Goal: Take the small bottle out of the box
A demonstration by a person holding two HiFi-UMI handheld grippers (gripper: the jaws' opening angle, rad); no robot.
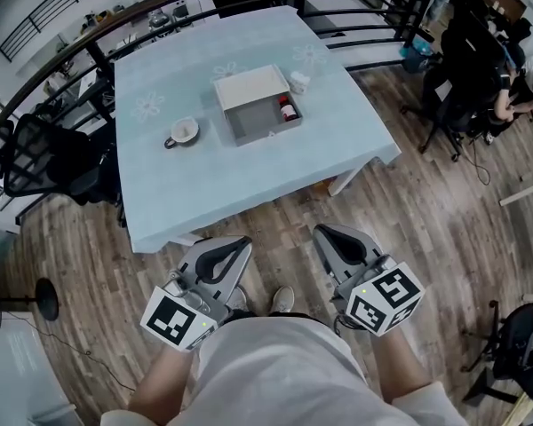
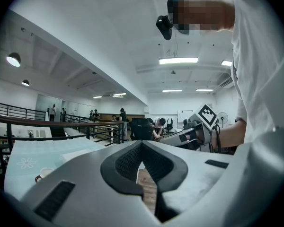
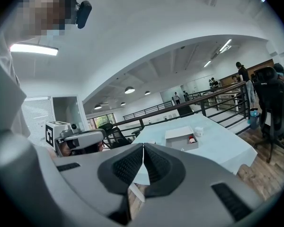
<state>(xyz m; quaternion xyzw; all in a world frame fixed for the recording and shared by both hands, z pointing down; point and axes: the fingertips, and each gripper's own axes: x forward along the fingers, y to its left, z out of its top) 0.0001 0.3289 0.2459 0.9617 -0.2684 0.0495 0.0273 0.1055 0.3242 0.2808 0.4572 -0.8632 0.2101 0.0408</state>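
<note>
A grey box (image 1: 259, 106) with its white lid folded back stands on the table (image 1: 213, 185), which has a pale blue cloth. Against the box's right wall stands the small bottle (image 1: 289, 109) with a red cap; the right gripper view also shows this bottle (image 3: 192, 139) inside the box (image 3: 180, 140). Both grippers hang over the wooden floor in front of the table, well short of the box. My left gripper (image 1: 242, 240) is shut with nothing in it, pads meeting at the tip (image 2: 142, 144). My right gripper (image 1: 322, 231) is also shut and empty (image 3: 143, 146).
A cup (image 1: 183, 131) sits left of the box and a small white pot (image 1: 299, 82) at its right rear. A dark railing (image 1: 89, 47) runs behind the table. Office chairs (image 1: 49, 158) stand to the left, and seated people (image 1: 493, 69) to the right.
</note>
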